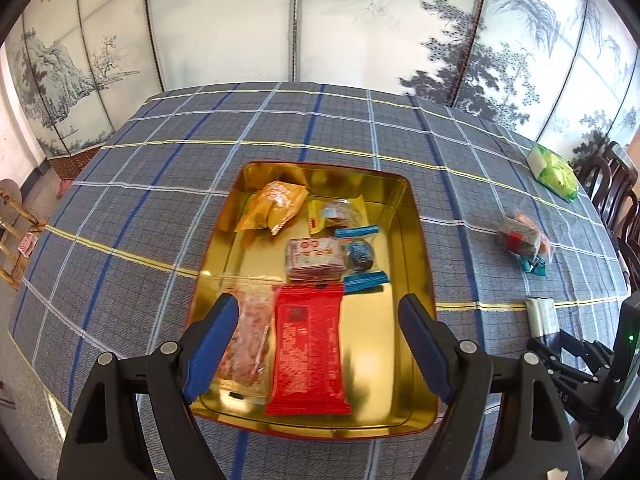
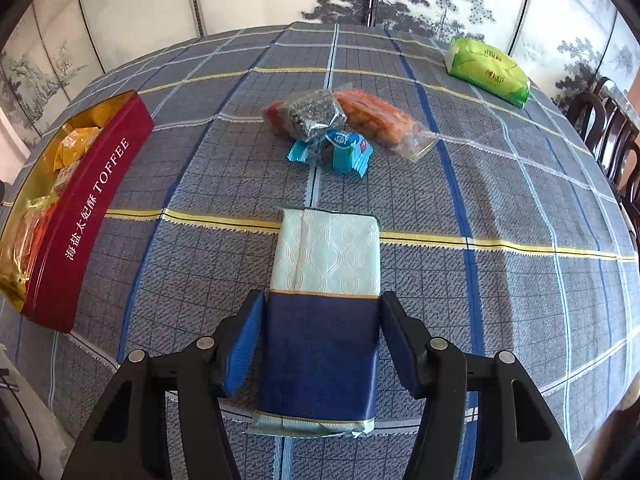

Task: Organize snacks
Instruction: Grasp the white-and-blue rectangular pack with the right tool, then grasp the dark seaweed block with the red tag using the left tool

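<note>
A gold-lined red toffee tin point(image 1: 416, 240) point(image 2: 100, 184) holds several snacks: a red packet point(image 1: 306, 344), a clear packet of reddish bits point(image 1: 248, 340), a yellow packet point(image 1: 276, 204) and blue-wrapped candies. My left gripper point(image 1: 318, 320) is open and empty above the tin's near end. My right gripper point(image 2: 322, 320) has its jaws around the navy end of a blue-and-mint snack packet point(image 2: 324, 280) lying on the tablecloth; it also shows in the left wrist view point(image 1: 542, 314). A loose pile of snacks point(image 2: 340, 124) point(image 1: 524, 240) lies farther back.
A green tissue pack point(image 2: 488, 68) point(image 1: 554, 172) sits at the table's far right. Dark wooden chairs point(image 2: 612, 136) stand along the right edge. A painted folding screen point(image 1: 320, 20) stands behind the table.
</note>
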